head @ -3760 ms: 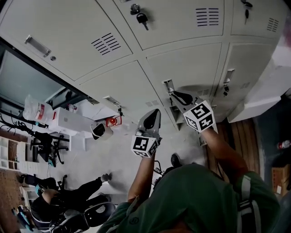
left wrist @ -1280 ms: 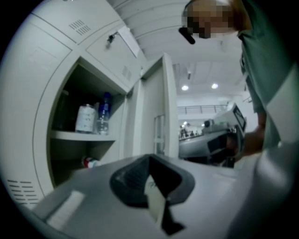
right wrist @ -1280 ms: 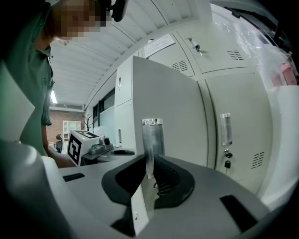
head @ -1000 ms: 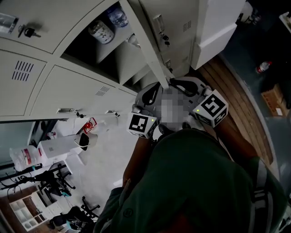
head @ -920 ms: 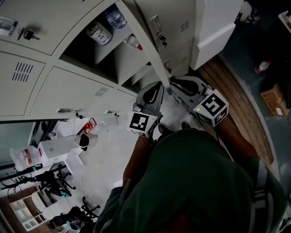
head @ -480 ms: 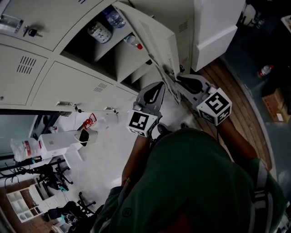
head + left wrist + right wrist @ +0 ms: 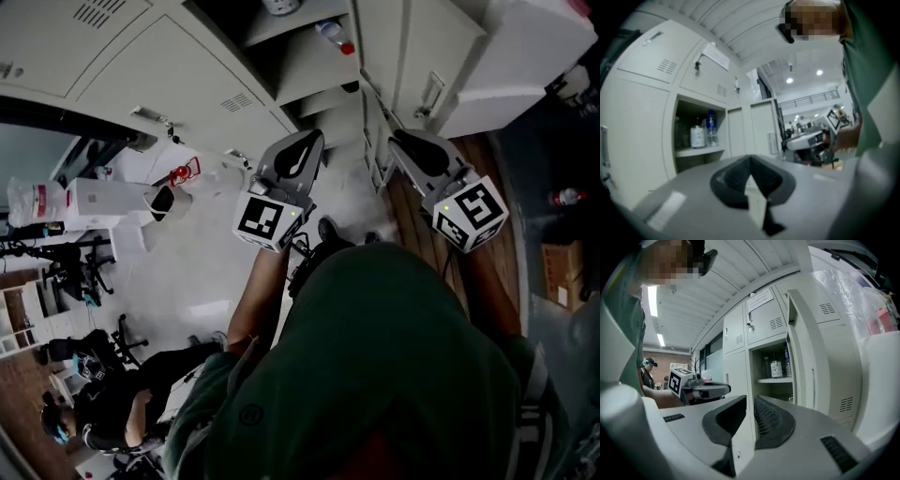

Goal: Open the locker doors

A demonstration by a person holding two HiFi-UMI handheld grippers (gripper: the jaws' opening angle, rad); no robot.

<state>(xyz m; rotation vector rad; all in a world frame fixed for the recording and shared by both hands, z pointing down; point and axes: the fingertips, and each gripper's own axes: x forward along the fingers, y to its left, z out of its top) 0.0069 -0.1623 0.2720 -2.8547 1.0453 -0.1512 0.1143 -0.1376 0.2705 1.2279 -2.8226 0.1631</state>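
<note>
Left gripper (image 7: 302, 141): jaws pressed together, empty. Right gripper (image 7: 405, 141): jaws narrowly apart, nothing between, clear of locker door (image 7: 808, 357). In right gripper view, door stands open at 2 o'clock, open compartment (image 7: 764, 390) at 12, bottles (image 7: 786, 363) on shelf.

Head view was dim and underexposed, gripper views brighter under ceiling lights (image 7: 819, 72), fisheye-bent edges darkly vignetted, near foreground soft.
</note>
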